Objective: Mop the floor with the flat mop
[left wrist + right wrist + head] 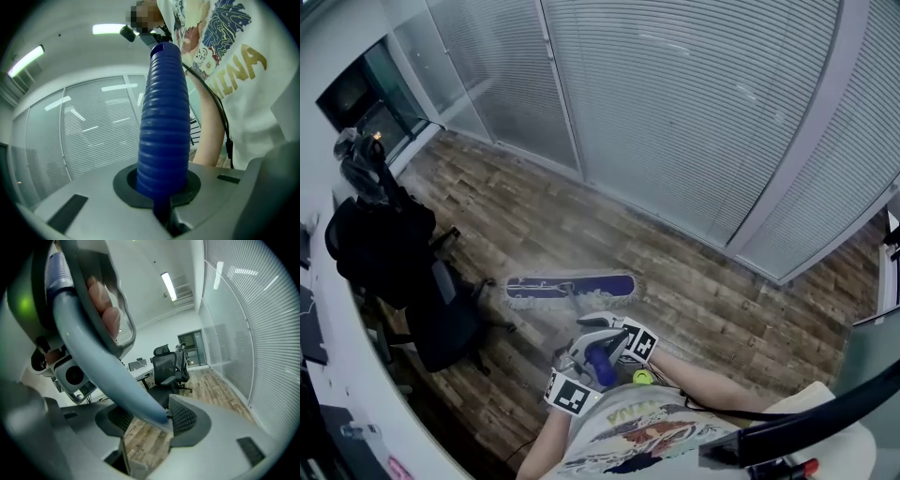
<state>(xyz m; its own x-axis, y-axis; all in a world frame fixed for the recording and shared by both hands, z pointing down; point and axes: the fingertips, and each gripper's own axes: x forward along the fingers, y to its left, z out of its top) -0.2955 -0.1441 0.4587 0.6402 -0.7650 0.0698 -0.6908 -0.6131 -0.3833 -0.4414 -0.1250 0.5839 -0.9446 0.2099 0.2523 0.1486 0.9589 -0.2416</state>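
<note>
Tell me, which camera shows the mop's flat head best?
The head view: the whole blue mop head lies flat on the wooden floor. The left gripper view shows only the mop's ribbed blue handle, clamped in the left hand-held gripper. The right gripper view shows no mop head.

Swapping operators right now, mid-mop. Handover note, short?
Left tongs: shut on the mop's blue grip.
Right tongs: open, mop pole between them, against one pad.
Mop head: flat on the wood floor, ahead of you, beside the office chair.
Done: cannot tell; no wet track shows.
Left: mop the floor; probably close the right tongs first.
</note>
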